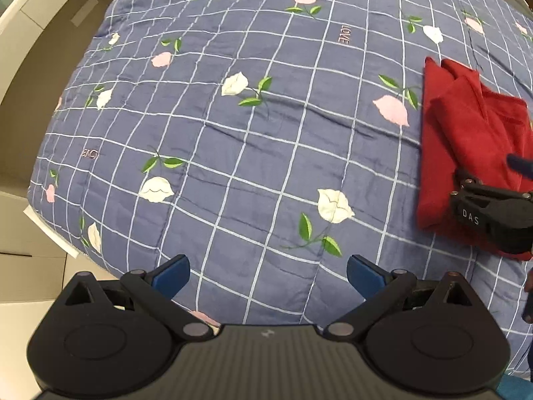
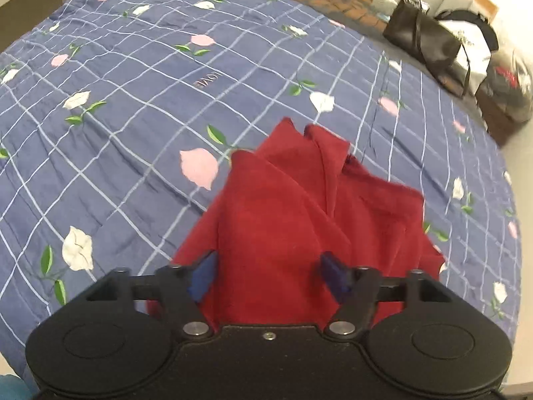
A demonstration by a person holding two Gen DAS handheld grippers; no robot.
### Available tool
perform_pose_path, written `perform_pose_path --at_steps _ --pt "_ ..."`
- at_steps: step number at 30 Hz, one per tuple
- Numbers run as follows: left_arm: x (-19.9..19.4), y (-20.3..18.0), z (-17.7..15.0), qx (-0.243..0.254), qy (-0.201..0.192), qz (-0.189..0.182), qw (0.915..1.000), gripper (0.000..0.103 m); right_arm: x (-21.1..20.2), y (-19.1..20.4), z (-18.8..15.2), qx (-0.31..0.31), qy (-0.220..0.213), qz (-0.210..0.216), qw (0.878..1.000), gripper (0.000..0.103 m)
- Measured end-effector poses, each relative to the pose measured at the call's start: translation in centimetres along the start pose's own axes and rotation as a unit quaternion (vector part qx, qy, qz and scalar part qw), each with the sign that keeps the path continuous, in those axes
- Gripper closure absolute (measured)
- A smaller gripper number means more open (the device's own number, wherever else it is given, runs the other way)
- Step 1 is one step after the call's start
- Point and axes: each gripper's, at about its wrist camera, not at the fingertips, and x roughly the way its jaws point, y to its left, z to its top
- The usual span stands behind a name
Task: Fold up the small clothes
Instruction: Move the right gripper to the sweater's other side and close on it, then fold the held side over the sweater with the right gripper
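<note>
The right gripper (image 2: 266,273) hangs just above the near part of the red garment (image 2: 283,220), blue pads spread wide w/ cloth showing between them, nothing pinched. From the left wrist view it shows as a black body at the frame's right edge (image 1: 493,213), sitting over the same red cloth (image 1: 466,133). The left gripper (image 1: 266,275) is also spread wide and empty, over bare quilt (image 1: 233,133), well apart from the garment.

Step in hand, by my read: right side is either about to pinch the near hem or has just let go; can't tell which. To do it well, I'd come down on one edge only, grab both layers together, and lift low so the stacked folds don't slide. Left gripper should prob. come across and pin or take the other corner, otherwise the cloth will drag on that soft quilt.

The garment itself: deep red, fleecy-looking, already doubled over into a rough oblong w/ several overlapping flaps. Far end is uneven, w/ two or three pointed corners sticking out, and the edges don't line up. It lies on the blue checked floral quilt toward the person's right. Black bag (image 2: 423,40) sits beyond, well clear.
</note>
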Motion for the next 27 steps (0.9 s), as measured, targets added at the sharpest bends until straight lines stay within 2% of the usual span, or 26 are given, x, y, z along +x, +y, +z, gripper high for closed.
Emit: perform_pose_path --at_steps 1,3,4,6,9,15,20,22,24,26,27 --pt "-0.1 -0.1 0.0 -0.002 0.000 0.000 1.0000 0.001 0.0 -0.5 0.0 0.008 -0.001 0.006 1.000 0.051" --pt "-0.2 -0.4 -0.1 -0.006 0.001 0.001 1.0000 0.001 -0.2 -1.6 -0.1 0.022 -0.003 0.016 1.000 0.070" --pt "-0.2 -0.6 -0.2 -0.007 0.004 0.002 1.0000 0.001 -0.5 -2.4 -0.2 0.028 -0.007 0.020 0.999 0.074" --pt "0.0 -1.2 -0.3 -0.013 0.012 0.001 0.9998 0.001 -1.1 -4.3 -0.5 0.045 -0.016 0.037 0.998 0.089" --pt "-0.1 -2.5 -0.4 -0.012 0.016 -0.003 0.9998 0.001 -2.0 -8.2 -1.3 0.086 -0.029 0.060 0.994 0.093" --pt "-1.3 -6.1 -0.6 0.027 -0.002 -0.004 0.9996 0.001 -2.6 -16.7 -4.9 0.172 -0.030 0.075 0.982 0.096" --pt "-1.9 -8.3 -0.7 0.052 -0.008 0.005 0.9986 0.001 0.5 -20.5 -8.3 0.234 0.027 0.118 0.965 0.095" --pt "-2.1 -8.7 -0.7 0.053 -0.008 0.009 0.9985 0.001 1.6 -21.0 -9.6 0.256 0.048 0.133 0.956 0.091" --pt "-2.4 -9.1 -0.8 0.053 -0.009 0.012 0.9985 0.001 1.9 -21.2 -10.4 0.277 0.056 0.140 0.949 0.081" --pt "-2.6 -9.2 -1.1 0.052 -0.010 0.015 0.9985 0.001 1.9 -21.4 -10.8 0.297 0.058 0.150 0.941 0.079" --pt "-2.7 -9.3 -1.2 0.050 -0.009 0.016 0.9986 0.001 1.9 -21.6 -11.0 0.309 0.057 0.159 0.936 0.072"
